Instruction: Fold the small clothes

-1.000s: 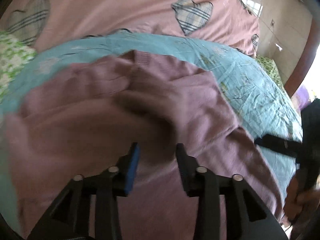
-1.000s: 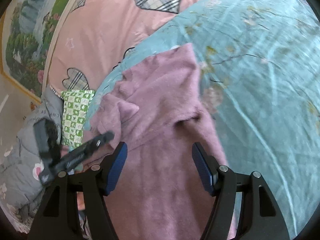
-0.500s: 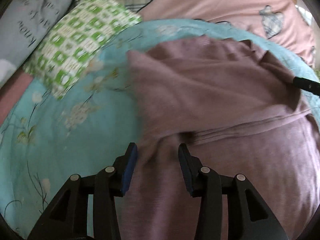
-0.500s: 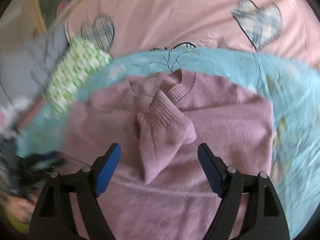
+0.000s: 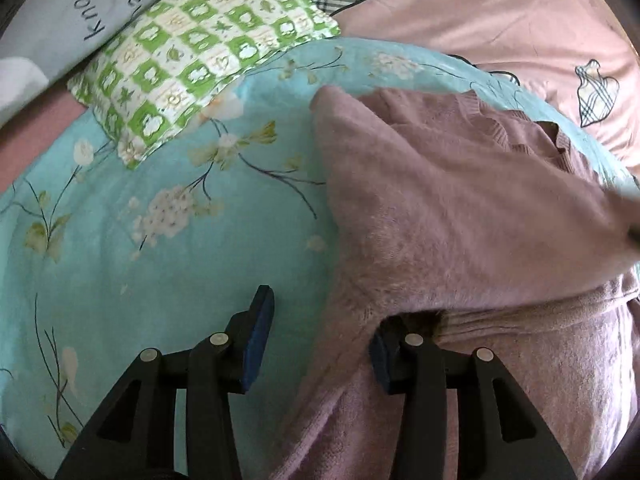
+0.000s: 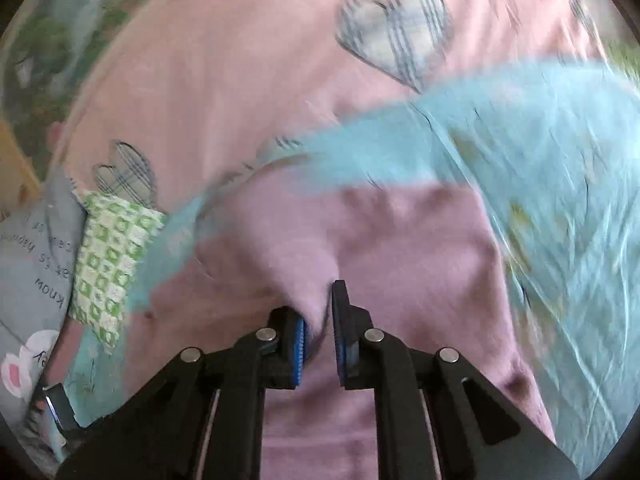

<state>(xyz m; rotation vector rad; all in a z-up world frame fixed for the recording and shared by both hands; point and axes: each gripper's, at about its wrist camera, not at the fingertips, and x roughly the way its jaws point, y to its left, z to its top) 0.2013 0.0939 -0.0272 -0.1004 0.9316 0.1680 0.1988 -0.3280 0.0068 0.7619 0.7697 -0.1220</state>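
My right gripper (image 6: 320, 332) has just been closing, and its fingers (image 6: 341, 320) now pinch a fold of the mauve sweater (image 6: 400, 272) between the blue pads. My left gripper (image 5: 320, 336) has been opening a little; its fingers (image 5: 258, 328) stand spread, one over the teal floral quilt (image 5: 180, 240), the other tucked under the sweater's folded edge, with the edge lying loosely between them. The sweater lies on that quilt on the bed, towards the green checked pillow (image 5: 188, 60) and the pink heart-patterned sheet (image 5: 500, 20).
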